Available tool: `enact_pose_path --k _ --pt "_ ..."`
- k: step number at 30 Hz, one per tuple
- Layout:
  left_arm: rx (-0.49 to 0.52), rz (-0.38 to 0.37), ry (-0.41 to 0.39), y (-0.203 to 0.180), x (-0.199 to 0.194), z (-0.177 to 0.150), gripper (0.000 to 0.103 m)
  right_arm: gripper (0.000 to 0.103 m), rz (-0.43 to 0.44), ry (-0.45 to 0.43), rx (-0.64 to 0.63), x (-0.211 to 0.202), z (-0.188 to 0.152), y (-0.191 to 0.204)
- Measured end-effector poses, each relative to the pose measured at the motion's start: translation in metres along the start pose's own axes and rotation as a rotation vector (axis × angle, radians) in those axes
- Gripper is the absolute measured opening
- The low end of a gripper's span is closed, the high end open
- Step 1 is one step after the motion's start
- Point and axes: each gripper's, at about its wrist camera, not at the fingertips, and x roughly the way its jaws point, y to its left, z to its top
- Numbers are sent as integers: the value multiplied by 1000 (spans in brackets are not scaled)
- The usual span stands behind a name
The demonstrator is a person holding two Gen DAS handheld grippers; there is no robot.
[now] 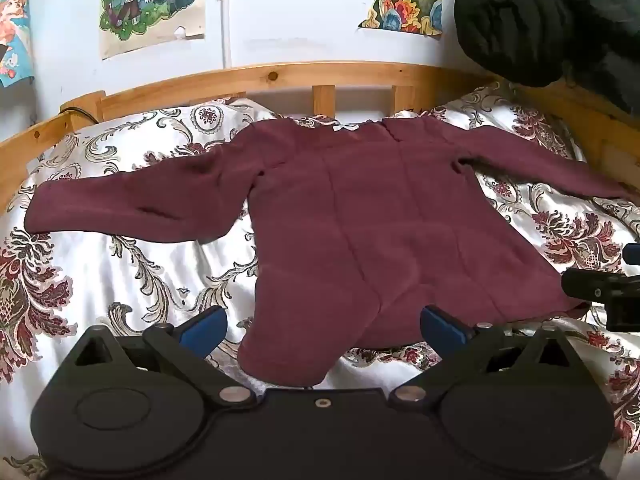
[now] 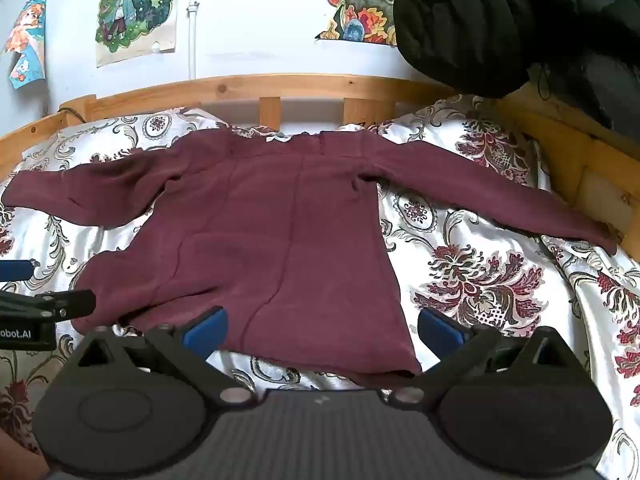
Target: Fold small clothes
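Note:
A small maroon long-sleeved top point(image 1: 360, 216) lies spread flat on the bed, both sleeves stretched out, a small white bow at the neckline by the headboard. It also shows in the right wrist view point(image 2: 272, 232). My left gripper point(image 1: 322, 326) is open and empty, its blue pads either side of the hem's near left corner. My right gripper point(image 2: 322, 328) is open and empty over the hem's near right corner. The right gripper shows at the right edge of the left wrist view point(image 1: 608, 292), and the left gripper at the left edge of the right wrist view point(image 2: 36, 304).
The floral satin bedspread point(image 1: 120, 272) covers the bed. A wooden headboard point(image 1: 320, 76) runs along the far side, with a wooden side rail point(image 2: 592, 160) on the right. A black padded jacket point(image 2: 500, 24) hangs at the upper right. Posters hang on the wall.

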Motion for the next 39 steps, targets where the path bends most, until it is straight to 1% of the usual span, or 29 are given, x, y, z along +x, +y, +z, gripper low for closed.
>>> enact_pose_path --k 8,15,18,39 --pt "-1 -6 0 0 1 0 102 103 6 6 1 -2 4 3" --pt "-8 -7 1 1 0 -1 102 103 6 7 0 1 -5 -3" --pt "-9 -8 4 2 0 -2 102 103 8 13 4 3 0 -1" --pt "-12 -12 5 1 0 -3 102 103 9 22 9 5 -1 -2"
